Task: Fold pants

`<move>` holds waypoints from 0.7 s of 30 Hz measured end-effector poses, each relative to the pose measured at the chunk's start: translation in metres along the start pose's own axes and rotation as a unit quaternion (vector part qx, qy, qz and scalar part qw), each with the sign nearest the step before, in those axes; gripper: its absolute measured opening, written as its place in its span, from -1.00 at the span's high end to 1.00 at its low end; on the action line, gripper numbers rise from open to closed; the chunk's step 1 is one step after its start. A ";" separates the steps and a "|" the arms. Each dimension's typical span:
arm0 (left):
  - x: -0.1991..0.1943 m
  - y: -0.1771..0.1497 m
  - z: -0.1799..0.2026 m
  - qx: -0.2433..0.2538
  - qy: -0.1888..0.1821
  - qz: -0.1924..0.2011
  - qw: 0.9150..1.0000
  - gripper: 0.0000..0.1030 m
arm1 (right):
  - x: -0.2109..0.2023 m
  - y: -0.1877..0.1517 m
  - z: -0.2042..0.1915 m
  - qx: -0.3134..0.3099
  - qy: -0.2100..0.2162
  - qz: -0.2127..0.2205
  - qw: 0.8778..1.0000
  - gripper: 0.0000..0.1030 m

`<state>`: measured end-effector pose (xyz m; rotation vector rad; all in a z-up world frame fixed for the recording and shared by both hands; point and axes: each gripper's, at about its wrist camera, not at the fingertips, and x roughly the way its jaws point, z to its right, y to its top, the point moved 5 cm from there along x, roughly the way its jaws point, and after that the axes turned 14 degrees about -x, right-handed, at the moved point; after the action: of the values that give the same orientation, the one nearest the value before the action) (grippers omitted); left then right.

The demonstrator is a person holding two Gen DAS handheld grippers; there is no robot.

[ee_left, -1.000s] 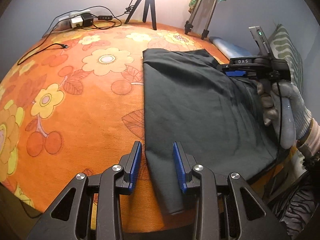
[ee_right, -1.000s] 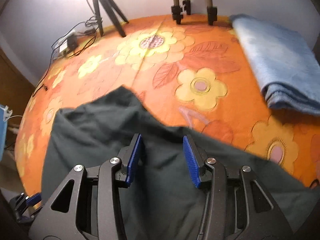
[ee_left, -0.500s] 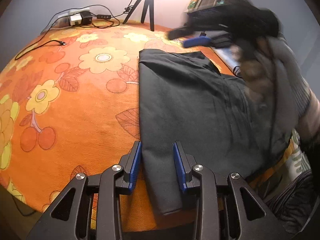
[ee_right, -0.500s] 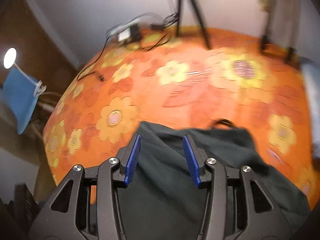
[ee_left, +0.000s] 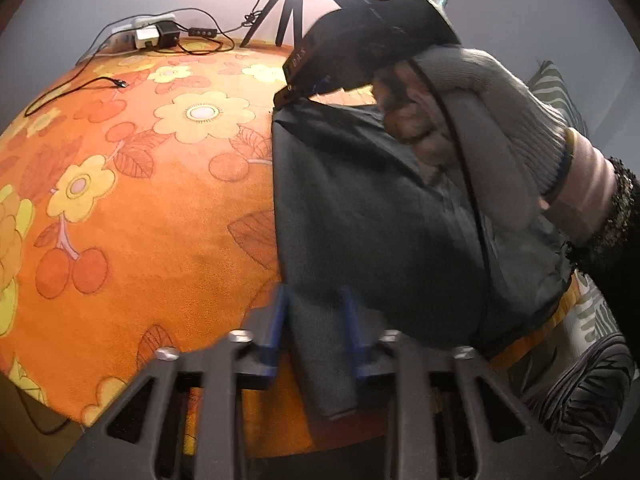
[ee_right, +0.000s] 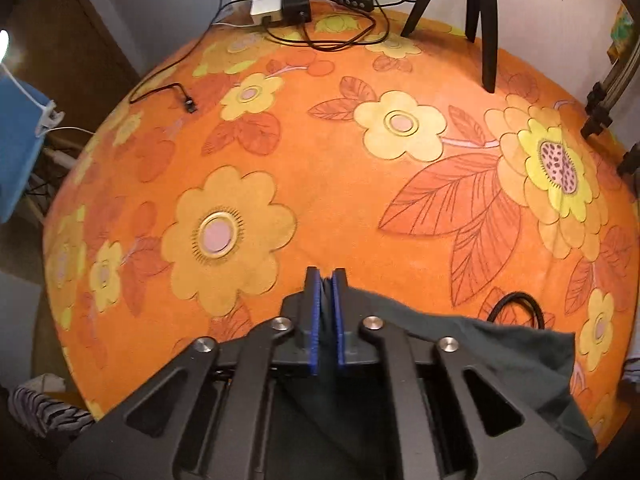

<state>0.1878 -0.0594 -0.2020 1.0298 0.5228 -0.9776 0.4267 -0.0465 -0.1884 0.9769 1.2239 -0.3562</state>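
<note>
The dark pants (ee_left: 360,208) lie on the flowered surface (ee_left: 120,200). The right claw (ee_right: 326,304) grasps their far corner; the left claw (ee_left: 316,320) is closing around the near hem. Next, lift both corners together and carry them across.

The pants (ee_left: 360,216) lie on the blanket (ee_left: 140,220), their near end between the left hand-held gripper (ee_left: 316,332) fingers. Ahead of it, the right hand-held gripper (ee_right: 327,280) pinches their far corner. Beyond stand a tripod (ee_left: 288,4) and, left, a power strip (ee_left: 154,32).
</note>
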 end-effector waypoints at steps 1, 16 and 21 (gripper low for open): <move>-0.001 -0.001 -0.001 -0.002 -0.002 0.001 1.000 0.74 | 0.000 0.001 0.003 0.006 -0.009 0.002 1.000 0.93; -0.006 -0.004 -0.005 -0.009 -0.019 0.001 1.000 0.89 | -0.010 0.012 -0.002 0.017 0.033 0.003 0.999 0.03; -0.008 -0.004 -0.008 -0.011 -0.023 0.001 1.000 0.92 | 0.006 0.005 -0.015 -0.035 -0.010 -0.042 0.998 0.74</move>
<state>0.1812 -0.0493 -0.2017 0.9858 0.4940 -0.9891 0.4228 -0.0307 -0.1923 0.8613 1.2543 -0.3862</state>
